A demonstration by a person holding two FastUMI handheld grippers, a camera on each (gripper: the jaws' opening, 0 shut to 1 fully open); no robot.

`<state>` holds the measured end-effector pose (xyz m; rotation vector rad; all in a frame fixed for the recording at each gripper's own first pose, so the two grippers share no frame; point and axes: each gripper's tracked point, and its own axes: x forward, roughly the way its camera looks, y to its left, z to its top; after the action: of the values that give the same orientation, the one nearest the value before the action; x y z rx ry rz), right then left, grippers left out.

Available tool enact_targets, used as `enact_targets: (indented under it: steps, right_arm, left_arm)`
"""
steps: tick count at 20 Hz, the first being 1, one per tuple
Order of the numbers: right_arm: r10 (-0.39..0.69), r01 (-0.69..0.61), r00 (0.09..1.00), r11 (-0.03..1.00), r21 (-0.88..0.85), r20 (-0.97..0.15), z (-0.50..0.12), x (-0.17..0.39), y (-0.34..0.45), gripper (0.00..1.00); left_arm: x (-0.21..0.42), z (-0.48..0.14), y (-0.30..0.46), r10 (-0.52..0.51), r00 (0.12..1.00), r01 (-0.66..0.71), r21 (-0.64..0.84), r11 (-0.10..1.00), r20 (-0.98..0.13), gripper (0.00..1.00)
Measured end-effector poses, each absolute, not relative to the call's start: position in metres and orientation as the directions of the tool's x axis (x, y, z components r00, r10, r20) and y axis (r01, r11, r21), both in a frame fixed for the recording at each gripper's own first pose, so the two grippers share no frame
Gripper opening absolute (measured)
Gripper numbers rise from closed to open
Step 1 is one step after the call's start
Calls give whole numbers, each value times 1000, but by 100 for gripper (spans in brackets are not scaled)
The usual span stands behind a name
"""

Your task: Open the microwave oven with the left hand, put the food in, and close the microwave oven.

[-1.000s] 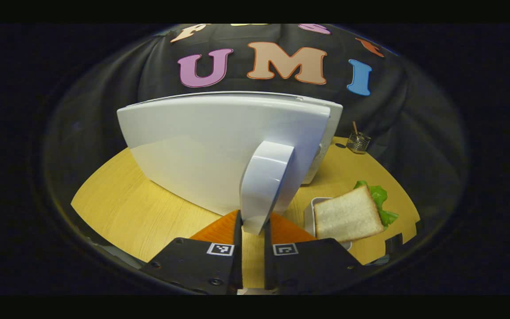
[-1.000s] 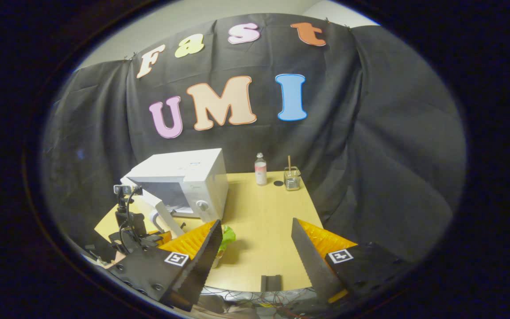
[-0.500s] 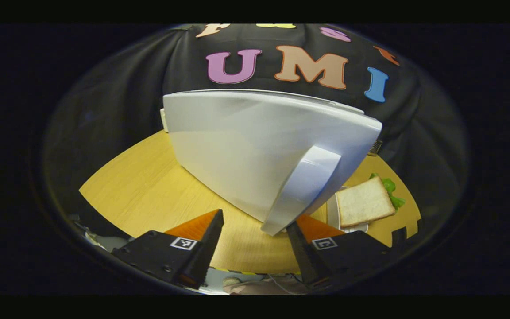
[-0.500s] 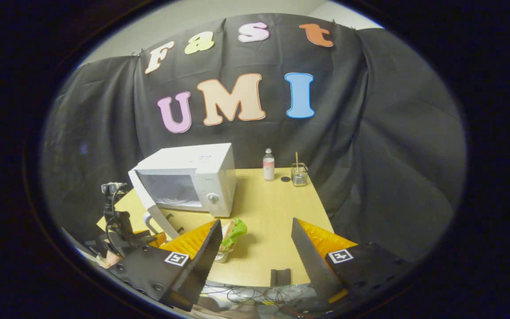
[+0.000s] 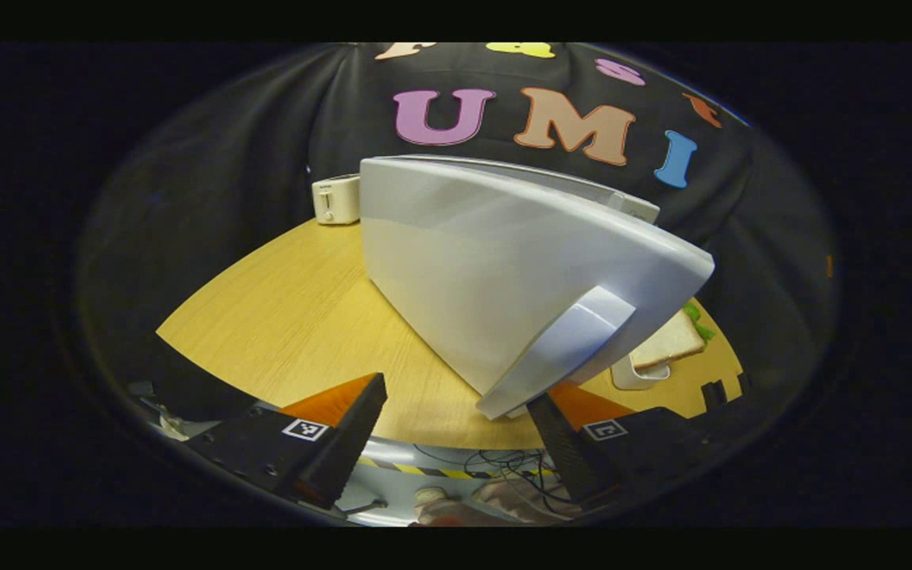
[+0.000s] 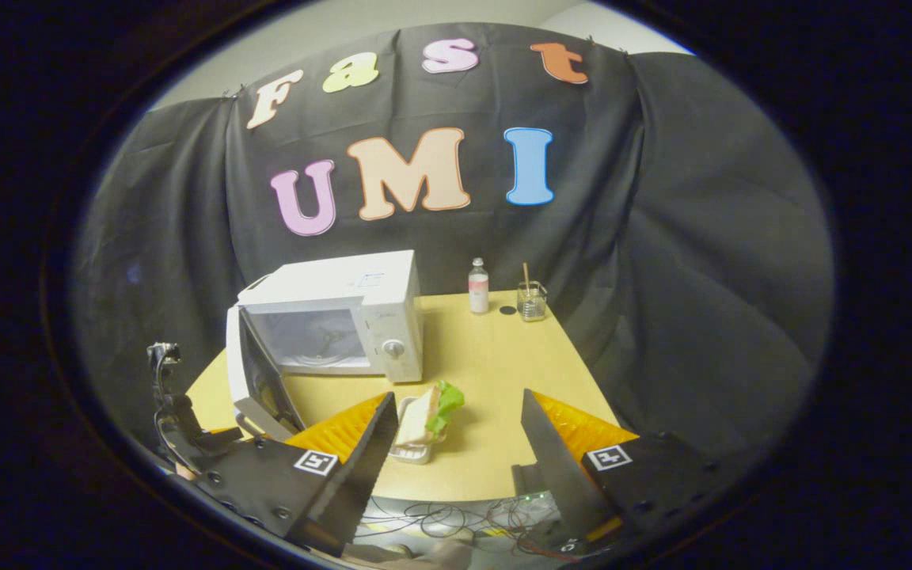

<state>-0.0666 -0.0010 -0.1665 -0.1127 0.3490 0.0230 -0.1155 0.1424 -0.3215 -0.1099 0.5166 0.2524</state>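
Left gripper (image 5: 456, 412) agape beside door handle (image 5: 559, 352) (untouched); right gripper (image 6: 456, 443) spread.

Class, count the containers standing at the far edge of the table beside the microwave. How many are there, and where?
2: a small bottle right of the microwave, and a glass jar holding a stick farther right. Others may hide behind the microwave.

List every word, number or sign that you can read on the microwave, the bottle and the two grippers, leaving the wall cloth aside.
No text can be read.
microwave: faint print on its top, too small to read.
bottle: label band, too blurred to read.
left gripper: a square black-and-white pattern marker on each finger, no letters.
right gripper: the same kind of markers, no letters.
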Motion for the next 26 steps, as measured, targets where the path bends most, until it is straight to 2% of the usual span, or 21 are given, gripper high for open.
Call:
enact_targets:
  steps: [7,15,17,24,25,26]
  right_arm:
    - [6,-44,931,994,-96,-364,-185,-102,48,98]
    - [-2,-39,925,994,-101,-379,-202,-127,78,98]
    - [-12,-28,921,995,-98,-390,-206,-127,77,98]
    - [-11,14,902,1000,4,-431,-202,-80,64,98]
    - [2,15,896,999,35,-443,-203,-68,64,98]
    - [20,13,891,997,70,-454,-203,-56,64,98]
  left_arm:
    - [-173,-307,213,263,831,-310,-16,951,-490,100]
    - [-220,-290,292,365,810,-421,-21,907,-459,99]
    - [-229,-276,307,403,812,-463,-46,885,-423,99]
    - [-260,-215,345,552,775,-600,-82,796,-307,97]
    - [-263,-203,350,578,766,-618,-76,782,-280,94]
    - [-265,-190,355,603,756,-636,-72,768,-254,97]
